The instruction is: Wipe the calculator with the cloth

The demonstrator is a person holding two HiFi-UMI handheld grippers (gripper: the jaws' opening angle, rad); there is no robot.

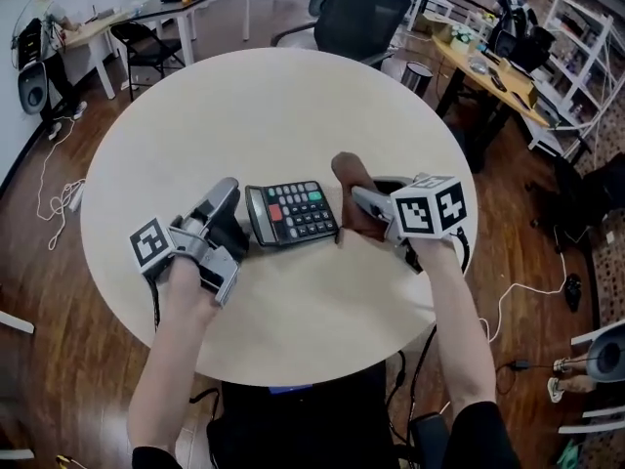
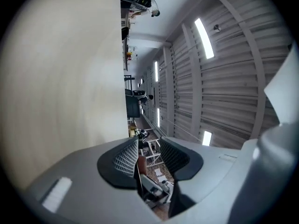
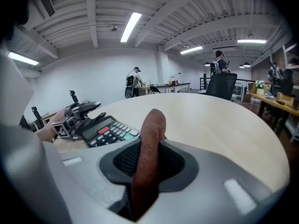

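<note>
The calculator lies face up near the middle of the round surface, on the person's side, with its display toward its left end and its keys toward its right end.

The left gripper is at the calculator's left end, rolled onto its side. In the left gripper view its tongs stand only a little apart, with the calculator's grey end caught deep between them, so they appear to pinch it. The pad tips reach past it, with the room showing in the gap. The right gripper view shows this gripper touching the calculator at that end.

The right gripper is just beside the calculator's right end. Its tongs are pressed together on a brown cloth. The cloth stands up out of them in a narrow fold. From above, the cloth sits at the calculator's right edge, and I cannot tell whether the two touch.

A black chair stands beyond the calculator, at the surface's far rim.
</note>
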